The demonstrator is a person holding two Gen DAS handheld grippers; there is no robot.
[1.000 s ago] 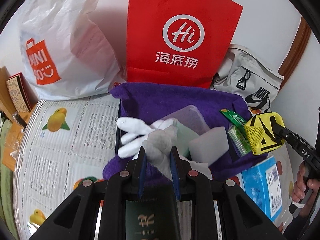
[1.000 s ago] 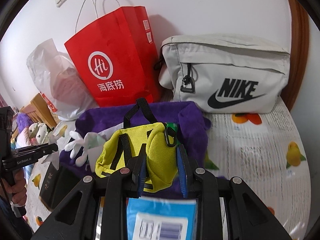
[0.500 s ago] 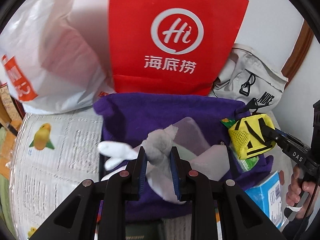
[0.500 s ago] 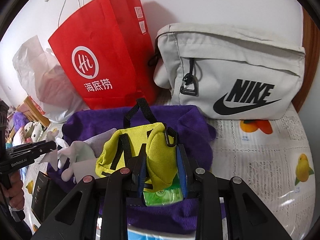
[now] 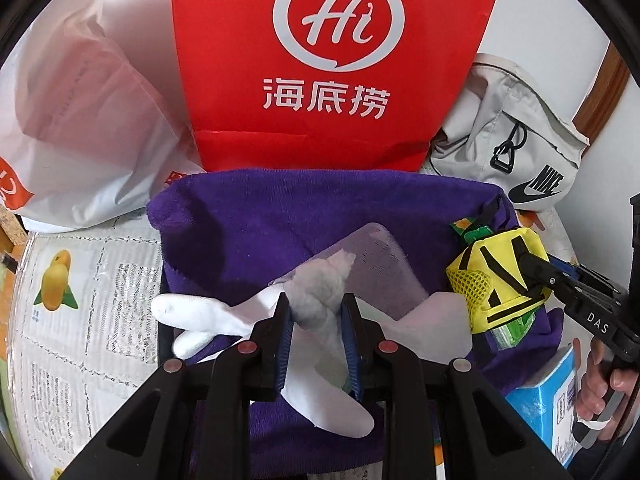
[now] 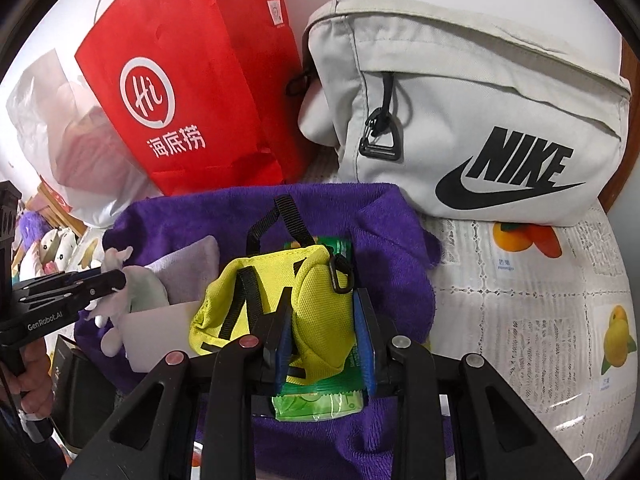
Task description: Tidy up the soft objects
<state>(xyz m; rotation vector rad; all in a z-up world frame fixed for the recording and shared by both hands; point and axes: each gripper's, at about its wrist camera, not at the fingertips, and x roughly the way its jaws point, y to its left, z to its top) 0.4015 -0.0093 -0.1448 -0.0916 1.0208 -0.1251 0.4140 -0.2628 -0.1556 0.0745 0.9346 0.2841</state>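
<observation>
Left tongs (image 5: 316, 320): clamped on a white and grey plush toy (image 5: 320, 300), its pale limbs trailing out to the side and below the blue pads.
Right tongs (image 6: 324, 332): clamped on a yellow pouch (image 6: 280, 300) with black straps; a green packet (image 6: 320, 400) lies just under it.
What changed: a second ago both hands stood farther back and higher; they have since come forward and down, so the purple towel-lined bin (image 5: 280, 216) now fills the middle of each view.
Where the things are: toy and pouch both hang over the purple bin, the toy on the left half, the pouch at the right edge, neither let go.
Backdrop: red paper bag (image 5: 332, 60), white plastic bag (image 5: 80, 120) and grey sling bag (image 6: 480, 120) stand behind the bin on the counter (image 6: 540, 320).
Meaning for the task: I'd judge both soft things are about to be set in the bin; releasing is what remains.
</observation>
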